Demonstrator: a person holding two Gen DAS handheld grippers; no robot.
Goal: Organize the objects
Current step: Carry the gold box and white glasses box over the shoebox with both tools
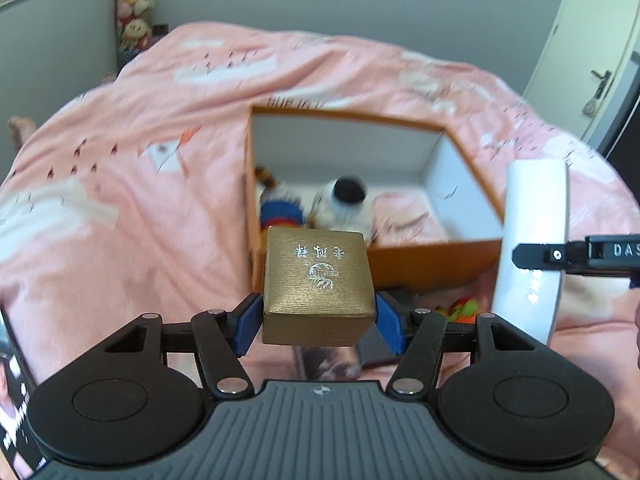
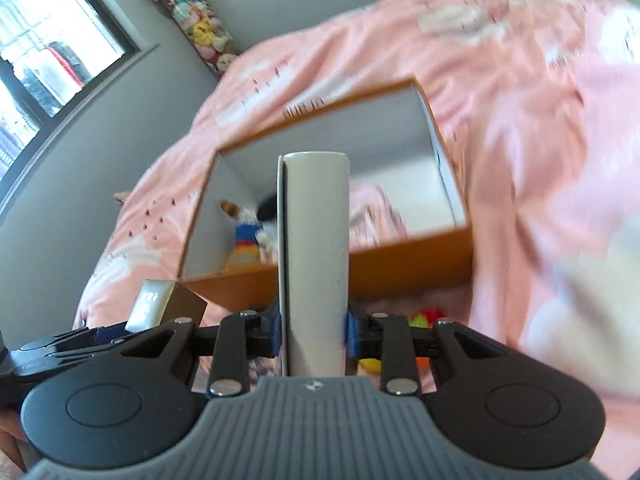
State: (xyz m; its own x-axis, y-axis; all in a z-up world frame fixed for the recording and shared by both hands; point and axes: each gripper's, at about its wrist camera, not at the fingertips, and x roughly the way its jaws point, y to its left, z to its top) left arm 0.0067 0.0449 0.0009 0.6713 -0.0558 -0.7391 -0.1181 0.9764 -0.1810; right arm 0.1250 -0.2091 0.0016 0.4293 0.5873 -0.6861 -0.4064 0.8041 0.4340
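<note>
Here, two tools [image 1: 318, 322] [image 2: 314, 330] grip one box [image 1: 318, 292] [image 2: 316, 256] each.

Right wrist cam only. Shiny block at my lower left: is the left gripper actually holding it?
Observer: Yes. The left gripper is shut on a gold box, with a blue pad on each side.
Operator: What shape is my white thing? I see it edge-on.
Observer: It's a broad, flat white case with rounded corners.
Operator: What is it hiding in the orange box?
Observer: A white plush toy with a black top lies inside the orange box.
</note>
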